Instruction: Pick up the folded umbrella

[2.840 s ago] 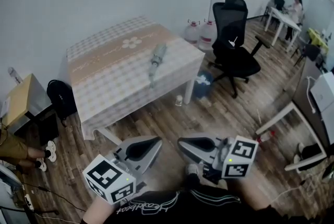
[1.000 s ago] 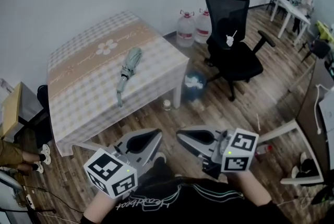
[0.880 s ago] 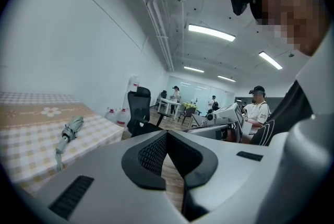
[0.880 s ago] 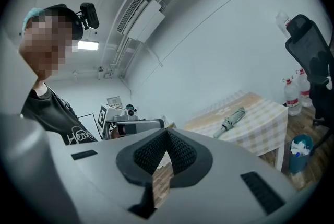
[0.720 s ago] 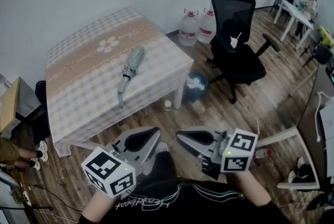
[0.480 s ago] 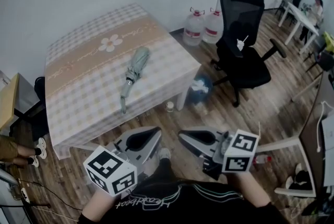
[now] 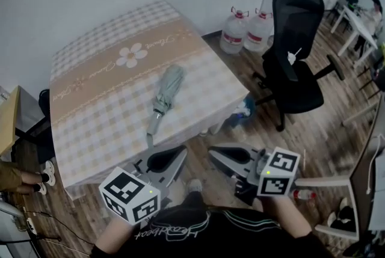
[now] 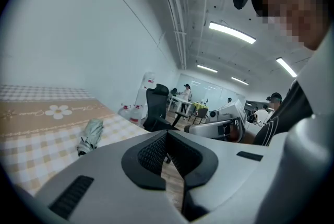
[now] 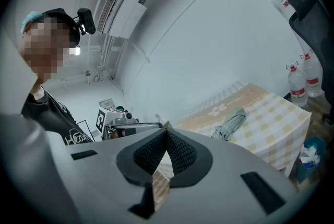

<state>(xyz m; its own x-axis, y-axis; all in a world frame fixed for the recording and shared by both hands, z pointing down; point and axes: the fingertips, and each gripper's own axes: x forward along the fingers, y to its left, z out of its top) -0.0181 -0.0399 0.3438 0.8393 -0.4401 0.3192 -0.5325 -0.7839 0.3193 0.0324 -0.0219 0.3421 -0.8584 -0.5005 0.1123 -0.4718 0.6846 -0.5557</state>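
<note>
The folded umbrella (image 7: 165, 91) is grey-green and lies on the checked tablecloth (image 7: 102, 106), handle end toward me. It also shows in the left gripper view (image 8: 90, 136) and the right gripper view (image 9: 232, 124). My left gripper (image 7: 179, 153) is held in front of my body, short of the table's near edge, shut and empty. My right gripper (image 7: 215, 153) is beside it, also shut with nothing between its jaws. In both gripper views the pads meet at the tip, left (image 8: 167, 137) and right (image 9: 166, 134). Both grippers are well apart from the umbrella.
A black office chair (image 7: 298, 64) stands right of the table, with water bottles (image 7: 246, 31) against the wall behind it. A blue bag (image 7: 240, 112) sits by the table's right corner. A wooden cabinet (image 7: 12, 118) is at the left. Wood floor lies between me and the table.
The table and umbrella have drawn closer and now sit just beyond the grippers. Both grippers have travelled forward together and stayed shut.
</note>
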